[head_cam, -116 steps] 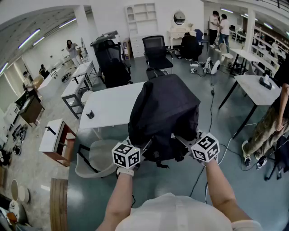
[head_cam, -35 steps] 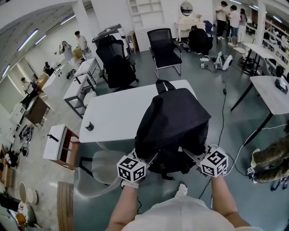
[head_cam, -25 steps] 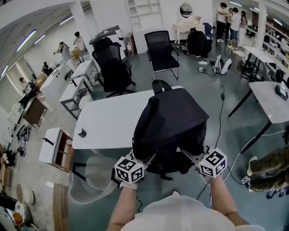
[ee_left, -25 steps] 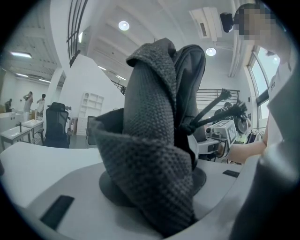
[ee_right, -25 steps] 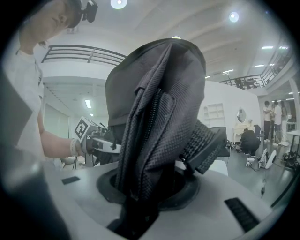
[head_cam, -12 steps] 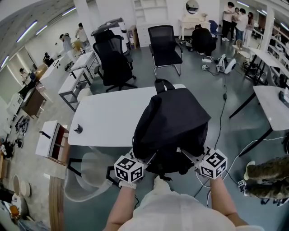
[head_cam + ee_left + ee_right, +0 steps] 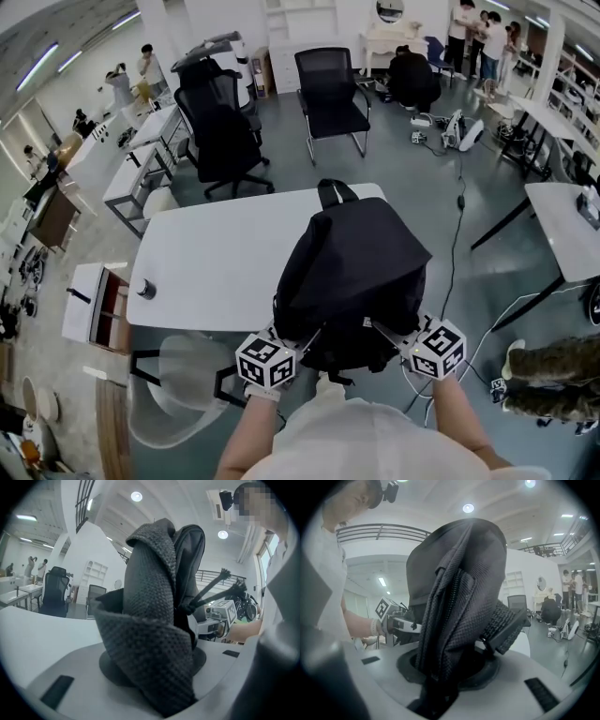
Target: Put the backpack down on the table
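A person holds a black backpack upright with two hand-held tools over the right end of a white counter in a large open office. The pack sits at the centre of the head view, its carry loop pointing toward the far edge of the counter and its lower part overhanging the near edge (whether its base touches the top cannot be told).

The left tool is clenched on a fold of dark mesh padding at the pack's lower left, and its own view shows the fabric bunched tight between the jaws. The right tool grips the lower right side, its jaws closed on the zippered cloth of the backpack.

A small dark object stands near the counter's left end, well apart from the pack. Two black office chairs stand beyond the counter in the upper centre of the frame. A pale chair is at the lower left, beside the near edge of the counter. A group of people stands at the upper right, and a cable trails over the grey floor to the right of the counter.
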### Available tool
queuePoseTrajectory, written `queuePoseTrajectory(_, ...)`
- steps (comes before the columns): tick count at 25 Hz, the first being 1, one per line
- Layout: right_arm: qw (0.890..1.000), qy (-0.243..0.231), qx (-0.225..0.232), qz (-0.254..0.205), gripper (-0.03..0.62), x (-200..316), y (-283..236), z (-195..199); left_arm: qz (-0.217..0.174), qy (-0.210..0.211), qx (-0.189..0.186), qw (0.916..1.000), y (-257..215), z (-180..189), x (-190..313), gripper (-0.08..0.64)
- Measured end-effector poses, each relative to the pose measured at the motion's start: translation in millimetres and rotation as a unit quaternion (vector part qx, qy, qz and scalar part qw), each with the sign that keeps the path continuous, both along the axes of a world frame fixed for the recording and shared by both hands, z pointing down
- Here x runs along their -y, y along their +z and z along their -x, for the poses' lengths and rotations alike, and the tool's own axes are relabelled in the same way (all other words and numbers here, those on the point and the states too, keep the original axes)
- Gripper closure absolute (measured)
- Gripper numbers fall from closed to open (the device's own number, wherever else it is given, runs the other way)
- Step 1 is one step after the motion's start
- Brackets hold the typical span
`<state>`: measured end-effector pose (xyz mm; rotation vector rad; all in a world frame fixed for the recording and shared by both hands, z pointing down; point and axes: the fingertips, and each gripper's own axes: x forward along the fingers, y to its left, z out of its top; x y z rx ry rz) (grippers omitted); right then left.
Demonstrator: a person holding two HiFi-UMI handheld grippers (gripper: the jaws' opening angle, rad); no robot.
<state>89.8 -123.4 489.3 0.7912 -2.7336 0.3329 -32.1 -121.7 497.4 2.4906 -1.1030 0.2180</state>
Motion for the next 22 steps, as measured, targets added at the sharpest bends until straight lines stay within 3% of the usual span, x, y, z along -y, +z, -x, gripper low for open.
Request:
queuePoseTrajectory(14,1.000,0.007,0.008,-0.006,0.461,150,11,49,-0.010,0.017,0.013,0.9997,6,48,155,0.391)
queuePoseTrajectory(22,0.999,0.031,0.006,-0.025,0.462,225,9,47,-0.032,0.027,0.016,0.9990,4,47,234,0.393)
